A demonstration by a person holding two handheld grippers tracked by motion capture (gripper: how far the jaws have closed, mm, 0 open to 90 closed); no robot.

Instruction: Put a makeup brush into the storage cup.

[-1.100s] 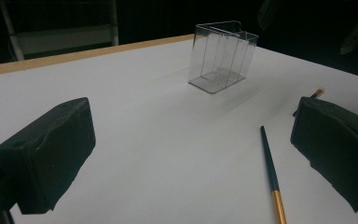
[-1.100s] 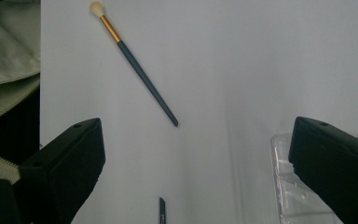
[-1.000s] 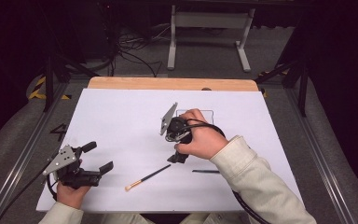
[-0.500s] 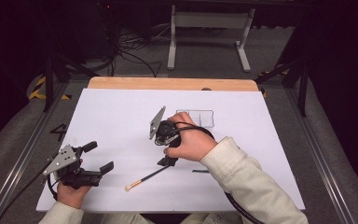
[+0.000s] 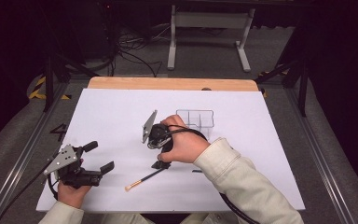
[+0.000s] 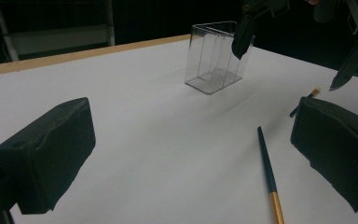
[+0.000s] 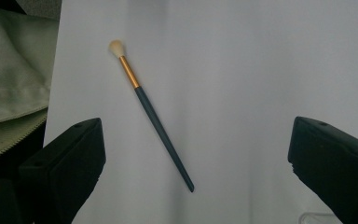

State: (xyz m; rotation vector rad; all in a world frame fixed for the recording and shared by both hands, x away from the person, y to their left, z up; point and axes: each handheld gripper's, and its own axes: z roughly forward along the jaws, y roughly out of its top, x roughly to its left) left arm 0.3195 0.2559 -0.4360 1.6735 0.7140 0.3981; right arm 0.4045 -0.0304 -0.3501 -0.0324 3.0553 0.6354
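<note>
I have the right gripper (image 5: 161, 164) hanging over the brush (image 7: 149, 112), jaws spread wide and holding nothing. The brush lies flat on the white worktop (image 5: 112, 112), pale tip toward my body, dark handle end just under the gripper in the high view.

My worry is the grasp. The handle is thin and lies slantwise between the jaws, so if I close without squaring to it, it may roll or skid away, or one jaw may press into the sheet first. Coming down too near the handle's end could tip the brush when lifted.

The left gripper (image 5: 86, 175) rests at the near left, jaws released and empty. The clear box (image 5: 195, 122) stands beyond my right hand (image 5: 184, 147); a careless swing could knock it.
</note>
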